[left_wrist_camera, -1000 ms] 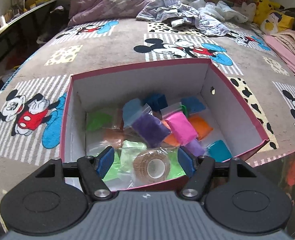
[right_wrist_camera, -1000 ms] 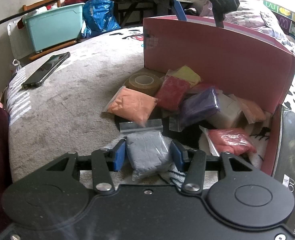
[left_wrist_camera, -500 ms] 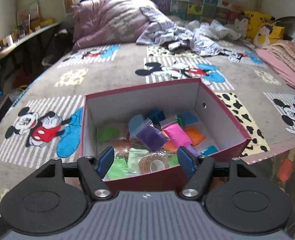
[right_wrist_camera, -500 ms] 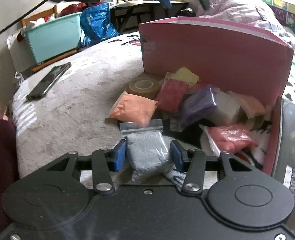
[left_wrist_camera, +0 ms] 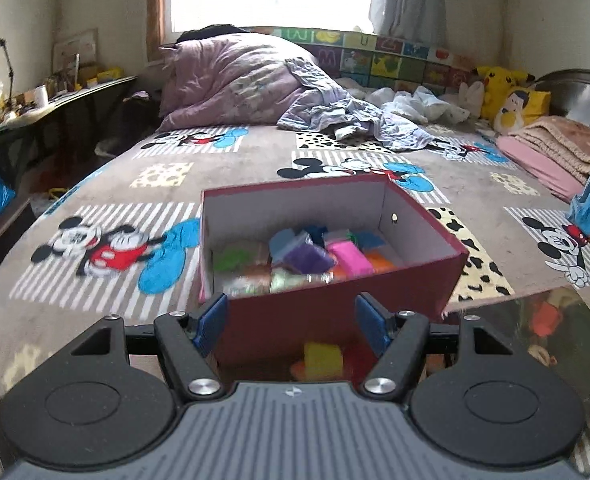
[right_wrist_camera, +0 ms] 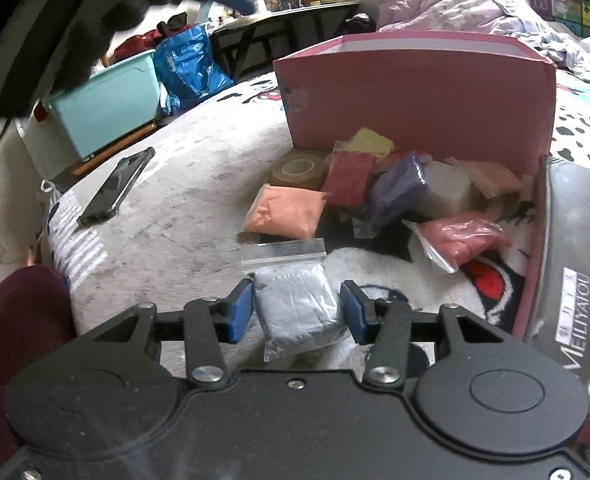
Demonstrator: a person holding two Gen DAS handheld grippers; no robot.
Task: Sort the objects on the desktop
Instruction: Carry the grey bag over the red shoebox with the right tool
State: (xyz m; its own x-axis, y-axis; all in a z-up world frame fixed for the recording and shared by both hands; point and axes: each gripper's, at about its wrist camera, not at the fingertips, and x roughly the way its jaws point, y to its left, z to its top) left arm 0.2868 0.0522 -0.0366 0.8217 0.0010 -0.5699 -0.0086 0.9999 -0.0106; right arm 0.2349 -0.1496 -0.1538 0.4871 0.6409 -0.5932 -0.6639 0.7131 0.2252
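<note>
Clay packets in zip bags lie heaped beside and inside a red cardboard box (left_wrist_camera: 335, 316) on a cartoon-print bedspread (left_wrist_camera: 107, 216); the right gripper (right_wrist_camera: 297, 312) has its blue pads pressed on either side of a grey clay bag (right_wrist_camera: 295, 306), low over the bedspread near the pile; an orange bag (right_wrist_camera: 285, 212), a purple bag (right_wrist_camera: 399, 190), a pink bag (right_wrist_camera: 461, 236) and a tape roll (right_wrist_camera: 297, 168) sit against the box's outer wall; the left gripper (left_wrist_camera: 291, 322) hangs with jaws parted and nothing between them, in front of the box's near wall; a phone (right_wrist_camera: 117, 188) lies apart.
</note>
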